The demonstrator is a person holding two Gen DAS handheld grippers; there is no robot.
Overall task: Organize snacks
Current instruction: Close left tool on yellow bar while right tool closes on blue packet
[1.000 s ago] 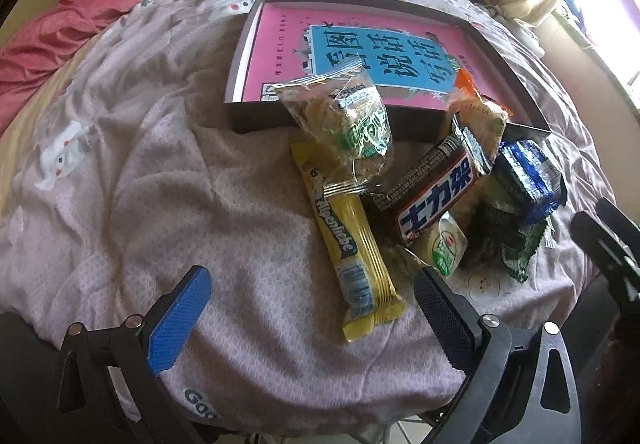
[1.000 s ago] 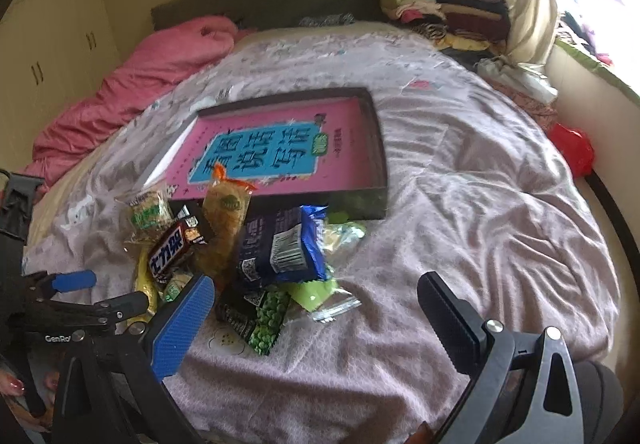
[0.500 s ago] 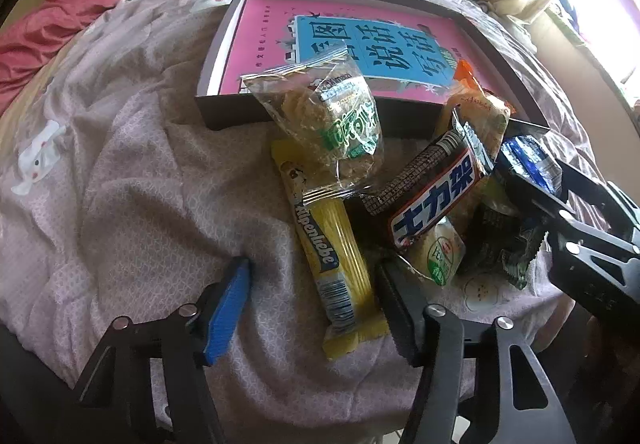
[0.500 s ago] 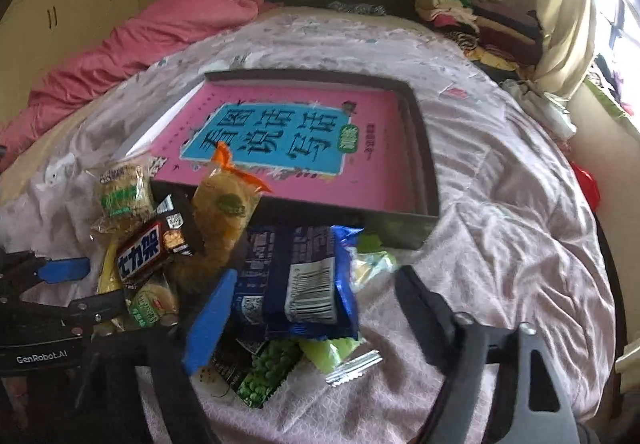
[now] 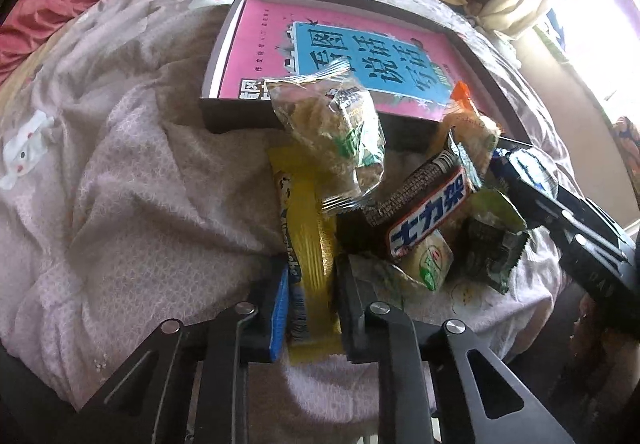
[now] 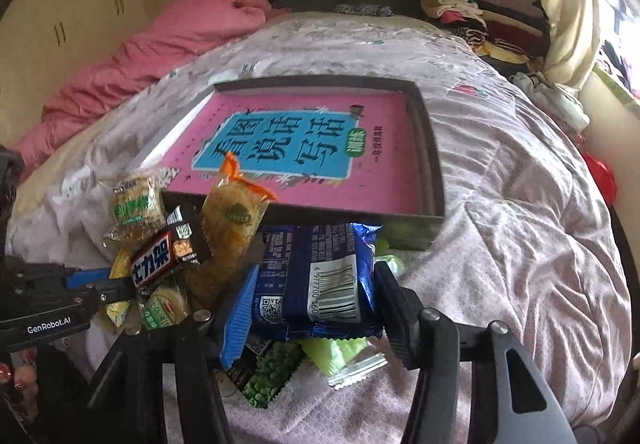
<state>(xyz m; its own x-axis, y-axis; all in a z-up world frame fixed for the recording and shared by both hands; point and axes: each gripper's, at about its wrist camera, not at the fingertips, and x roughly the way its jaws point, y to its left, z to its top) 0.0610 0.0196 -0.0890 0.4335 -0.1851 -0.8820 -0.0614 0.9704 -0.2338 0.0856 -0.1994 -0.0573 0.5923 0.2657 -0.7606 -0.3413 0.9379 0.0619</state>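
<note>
Several snacks lie heaped on the bed in front of a dark tray with a pink book in it. My left gripper is closing, and its pads press both sides of a long yellow snack bar. My right gripper is also closing, with a blue snack packet squeezed between its pads. A chocolate bar, a clear cracker bag and an orange-topped pack lie between the two grippers.
A green pea packet and a light green wrapper lie under the blue packet. A pink duvet lies at the far left and stacked clothes at the far right. The bed's front edge is just below the pile.
Both grippers came forward and down onto the pile and narrowed from wide open. The left one took hold of the yellow bar, the right one of the blue packet.
</note>
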